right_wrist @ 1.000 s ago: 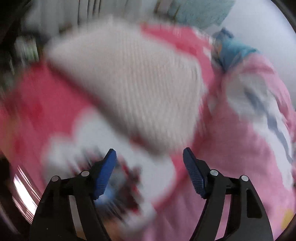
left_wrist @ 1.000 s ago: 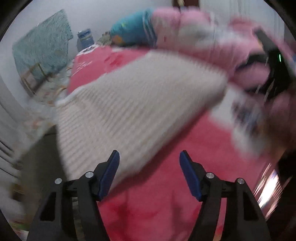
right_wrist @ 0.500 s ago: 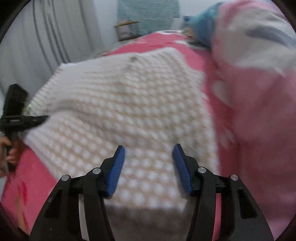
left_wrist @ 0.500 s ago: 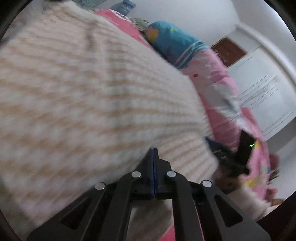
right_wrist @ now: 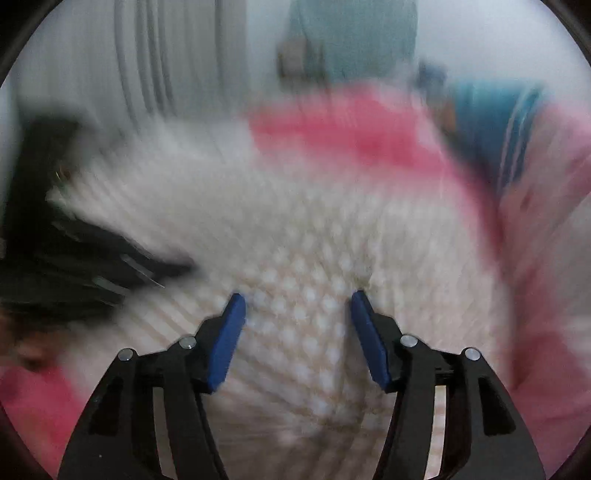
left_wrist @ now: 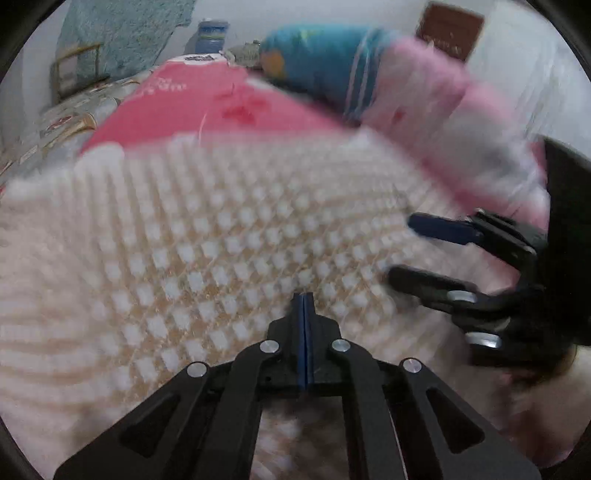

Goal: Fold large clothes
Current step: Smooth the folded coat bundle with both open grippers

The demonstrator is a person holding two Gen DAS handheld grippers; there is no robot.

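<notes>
A cream knitted sweater with a raised bobble pattern lies spread on a pink bedspread. My left gripper hovers over the sweater's near part with its blue pads pressed together, and no cloth shows between them. My right gripper is above the same sweater, its jaws opening, the knit below the gap and no pad pressing on it. The right gripper shows at the right of the left wrist view, fingers apart over the sweater's edge. The left gripper is a dark blur at the left of the right wrist view.
A rolled pink quilt and a teal pillow lie along the far right side of the bed. A teal cloth over a chair and a blue jar stand by the wall. Curtains hang at the left.
My left gripper went from wide open to shut and dropped closer over the sweater. My right gripper narrowed, then widened a little, and both came in over the knit.
</notes>
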